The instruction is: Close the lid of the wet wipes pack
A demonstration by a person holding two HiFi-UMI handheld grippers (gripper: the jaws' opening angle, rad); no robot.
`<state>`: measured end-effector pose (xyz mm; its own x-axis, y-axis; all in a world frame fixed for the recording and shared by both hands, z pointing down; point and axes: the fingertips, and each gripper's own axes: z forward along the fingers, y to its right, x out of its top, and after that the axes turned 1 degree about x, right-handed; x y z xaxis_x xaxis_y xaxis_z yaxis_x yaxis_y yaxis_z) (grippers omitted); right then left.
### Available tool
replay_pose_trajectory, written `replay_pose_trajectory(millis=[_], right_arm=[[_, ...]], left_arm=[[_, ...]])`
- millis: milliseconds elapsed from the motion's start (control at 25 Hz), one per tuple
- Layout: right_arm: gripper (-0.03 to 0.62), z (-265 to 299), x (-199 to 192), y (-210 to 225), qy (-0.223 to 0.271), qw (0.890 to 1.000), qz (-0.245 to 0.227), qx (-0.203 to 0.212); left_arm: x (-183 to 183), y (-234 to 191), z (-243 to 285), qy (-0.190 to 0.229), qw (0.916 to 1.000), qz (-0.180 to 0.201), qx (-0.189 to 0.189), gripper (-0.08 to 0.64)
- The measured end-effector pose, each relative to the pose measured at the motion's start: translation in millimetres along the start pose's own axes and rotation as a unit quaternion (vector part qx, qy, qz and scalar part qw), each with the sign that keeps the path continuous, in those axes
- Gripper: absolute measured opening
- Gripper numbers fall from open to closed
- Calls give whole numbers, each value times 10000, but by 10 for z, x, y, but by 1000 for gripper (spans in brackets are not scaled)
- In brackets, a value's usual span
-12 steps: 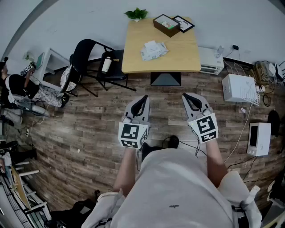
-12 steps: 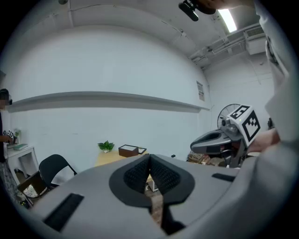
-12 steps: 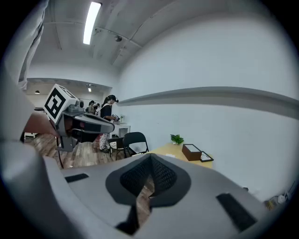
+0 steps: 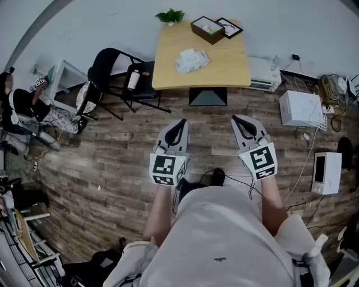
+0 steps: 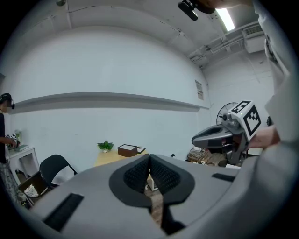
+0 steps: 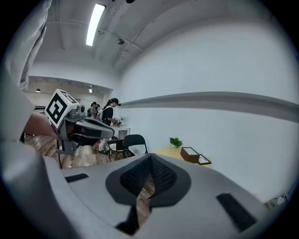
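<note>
1 bench (image 4: 230, 70) carries 1 wet wipes pack (image 4: 192, 60), 1 potted plant (image 4: 171, 17), 1 dark box (image 4: 207, 29) and 1 picture frame (image 4: 231, 28). Near it are 1 black chair (image 4: 105, 68) and 1 bottle (image 4: 133, 81). There are 2 grippers, 1 left gripper (image 4: 182, 122) and 1 right gripper (image 4: 236, 120). The floor holds 1 white box (image 4: 302, 109) and 1 white appliance (image 4: 326, 172).

- My left hand-held gripper (image 4: 182, 121) and right hand-held gripper (image 4: 235, 119) have smooth, matt grey plastic shells; their pads (image 5: 135, 176) are black, with a rough dimpled texture.
- The tabletop (image 4: 224, 67) is pale wood, smooth and matt.
- The wet wipes pack (image 4: 192, 60) looks like crinkled white plastic film.
- The floor (image 4: 112, 151) is grainy, weathered-looking wood plank.
- My shirt (image 4: 224, 235) is plain grey cloth.
</note>
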<state>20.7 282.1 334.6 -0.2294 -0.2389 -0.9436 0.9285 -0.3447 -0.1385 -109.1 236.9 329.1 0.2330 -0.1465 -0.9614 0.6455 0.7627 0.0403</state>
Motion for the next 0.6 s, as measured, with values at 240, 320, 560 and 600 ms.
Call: replay_pose_trajectory(millis=[240,320,560,600], right_arm=[[-2,-58,-17,-9,108,9999,-15,-15],[-2,-73,-25,-12,106,9999,-22,9],[-2,-135,-73,-24,103,9999,-46,109],[-1,-140,-75,-29,101,9999,-37,124]], left_arm=[[10,54,-47,24,9999,-56,102,8],[18,72,-59,40,9999,-81,135,8],[11,150,-87,80,9998,-86,187,8],[11,157,-96,83,9998,-80,178,8]])
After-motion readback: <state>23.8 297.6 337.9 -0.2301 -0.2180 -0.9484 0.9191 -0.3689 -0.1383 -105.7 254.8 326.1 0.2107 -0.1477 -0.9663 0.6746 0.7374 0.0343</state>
